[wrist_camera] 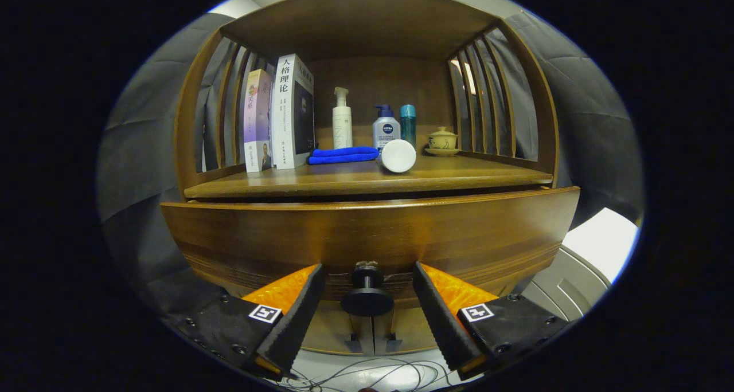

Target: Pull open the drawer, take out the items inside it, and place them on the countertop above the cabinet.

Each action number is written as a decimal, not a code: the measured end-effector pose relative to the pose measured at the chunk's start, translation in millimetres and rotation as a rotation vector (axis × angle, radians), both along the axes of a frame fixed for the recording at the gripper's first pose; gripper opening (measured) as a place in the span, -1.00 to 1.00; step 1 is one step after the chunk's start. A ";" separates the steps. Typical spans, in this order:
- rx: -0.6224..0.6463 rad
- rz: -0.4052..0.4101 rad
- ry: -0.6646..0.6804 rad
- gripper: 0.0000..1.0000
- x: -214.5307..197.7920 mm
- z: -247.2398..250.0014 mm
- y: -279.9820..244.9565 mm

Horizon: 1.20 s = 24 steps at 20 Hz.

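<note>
Between the spread fingers of the gripper [367, 317] we note the drawer's round dark knob [367, 297], untouched, with a gap either side. The drawer front [367, 237] is glossy brown wood, grooved along its lower edge, directly below the countertop [367, 183].

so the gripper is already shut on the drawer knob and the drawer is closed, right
Not quite. In the gripper view the gripper is open: the drawer knob sits between its fingers with a gap on each side. The drawer is closed, as you said.
</note>
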<state>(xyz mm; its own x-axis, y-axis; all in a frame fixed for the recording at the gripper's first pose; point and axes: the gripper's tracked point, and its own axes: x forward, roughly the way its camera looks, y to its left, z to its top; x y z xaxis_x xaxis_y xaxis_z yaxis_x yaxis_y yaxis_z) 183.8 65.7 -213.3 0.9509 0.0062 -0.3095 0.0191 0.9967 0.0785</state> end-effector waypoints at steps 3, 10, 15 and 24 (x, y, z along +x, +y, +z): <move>0.000 -0.002 -0.003 0.96 12.4 -0.4 0.5; 0.027 0.006 0.019 0.96 33.7 -2.2 1.8; 0.051 -0.006 0.061 0.96 28.6 -4.2 -0.6; 0.056 -0.014 -0.036 0.95 -43.3 41.8 -10.6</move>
